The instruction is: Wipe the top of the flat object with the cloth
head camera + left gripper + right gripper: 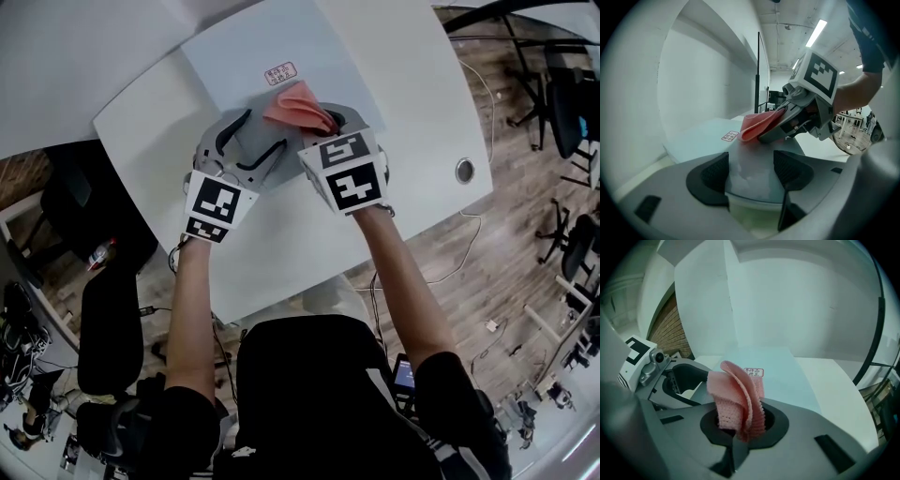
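Observation:
A pale, thin flat object (253, 56) with a small red-printed label (279, 71) lies on the white table (422, 112). My right gripper (330, 118) is shut on a folded pink cloth (295, 105), which sticks out ahead of its jaws and hangs over the flat object's near part. In the right gripper view the cloth (736, 399) stands bunched between the jaws of the right gripper (740, 425), just short of the label (753, 372). My left gripper (255, 139) is open to the cloth's left. The flat object's near corner (750, 164) lies between its pads (712, 176).
A round cable grommet (464, 170) sits in the table at the right, close to its edge. A black chair (111, 328) stands below the table's left edge. White wall panels (797, 296) rise behind the flat object.

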The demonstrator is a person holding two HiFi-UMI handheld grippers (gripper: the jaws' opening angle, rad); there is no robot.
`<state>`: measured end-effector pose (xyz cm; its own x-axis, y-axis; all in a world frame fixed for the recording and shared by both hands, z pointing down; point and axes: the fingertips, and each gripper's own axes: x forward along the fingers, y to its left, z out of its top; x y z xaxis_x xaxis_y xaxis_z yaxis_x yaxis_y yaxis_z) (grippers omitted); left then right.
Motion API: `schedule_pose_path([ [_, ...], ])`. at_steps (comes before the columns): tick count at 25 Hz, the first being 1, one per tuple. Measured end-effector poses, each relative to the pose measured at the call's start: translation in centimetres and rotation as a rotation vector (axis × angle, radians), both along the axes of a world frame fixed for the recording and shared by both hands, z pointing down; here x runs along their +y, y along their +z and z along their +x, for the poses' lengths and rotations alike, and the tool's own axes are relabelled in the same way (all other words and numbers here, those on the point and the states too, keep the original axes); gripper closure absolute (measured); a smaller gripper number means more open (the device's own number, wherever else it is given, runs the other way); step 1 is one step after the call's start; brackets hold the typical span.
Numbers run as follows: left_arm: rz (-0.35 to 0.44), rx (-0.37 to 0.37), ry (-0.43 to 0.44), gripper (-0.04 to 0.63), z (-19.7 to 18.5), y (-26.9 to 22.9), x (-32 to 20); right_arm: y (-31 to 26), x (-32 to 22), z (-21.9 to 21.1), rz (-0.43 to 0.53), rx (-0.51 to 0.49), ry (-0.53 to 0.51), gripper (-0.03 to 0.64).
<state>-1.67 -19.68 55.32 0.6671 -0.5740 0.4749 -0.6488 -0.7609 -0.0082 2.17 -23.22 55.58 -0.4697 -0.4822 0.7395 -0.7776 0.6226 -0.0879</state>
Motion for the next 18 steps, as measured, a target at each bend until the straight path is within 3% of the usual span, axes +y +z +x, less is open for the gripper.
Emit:
schedule_pose_path([
  [18, 0.004, 0.008, 0.000, 0.301, 0.2, 0.0, 0.1, 0.0, -2.3, 1.0, -0.021, -0.002, 0.000, 0.569],
])
